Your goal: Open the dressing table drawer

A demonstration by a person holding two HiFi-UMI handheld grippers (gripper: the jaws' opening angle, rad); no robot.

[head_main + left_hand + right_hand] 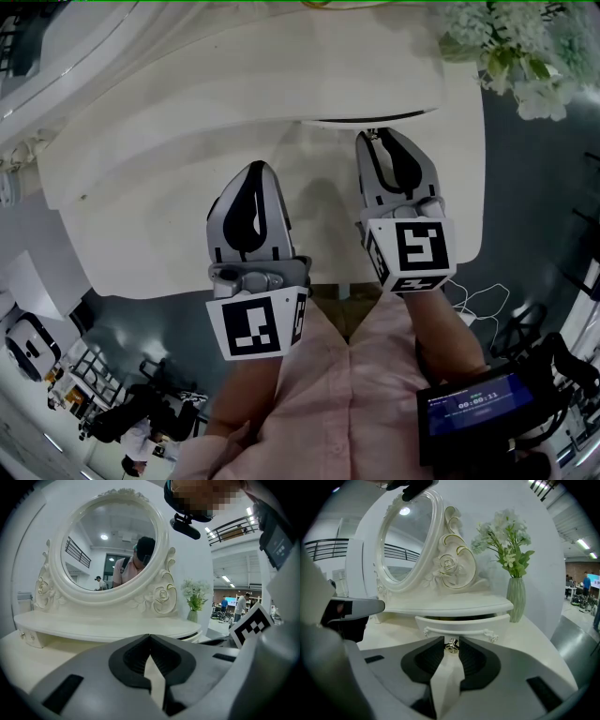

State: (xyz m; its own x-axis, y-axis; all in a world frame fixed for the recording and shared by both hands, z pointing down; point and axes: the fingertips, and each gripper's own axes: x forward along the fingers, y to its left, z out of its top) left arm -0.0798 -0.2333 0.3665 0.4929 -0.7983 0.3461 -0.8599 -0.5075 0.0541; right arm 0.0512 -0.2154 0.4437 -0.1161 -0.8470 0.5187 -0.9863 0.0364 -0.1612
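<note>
Right gripper: we found the grey two-jaw right gripper [380, 137] [451, 641] clenched on the small shiny metal knob [451, 646], one dark pad pressed to each side of it
Left gripper: we saw the grey left gripper [256, 169] [150, 636] with its tips brought together and nothing between them, hovering above the tabletop, to the left of the right gripper
Drawer: the cream curved-front drawer [461, 624] sat under the raised shelf [450, 604] in the middle of the table; we noted a dark gap above its front, so it stood slightly pulled out, with a carved scroll trim along its lower edge
Knob: it was fixed at the centre of the drawer front, just beneath that trim
Dressing table: the cream-white dressing table [141, 216] [534, 641] carried both the shelf and the drawer, and we saw its bare top spreading under both grippers
Mirror: an oval mirror in an ornate white carved frame [110, 550] stood upright on the shelf
Vase: a ribbed pale green vase of white flowers [515, 599] stood on the tabletop to the right of the drawer, apart from it
Marker cubes: we made out a black-and-white marker cube on each gripper [255, 326] [412, 251], nearer the person than the jaws
Person: pale pink sleeves [328, 403] filled the lower part of the head view
</note>
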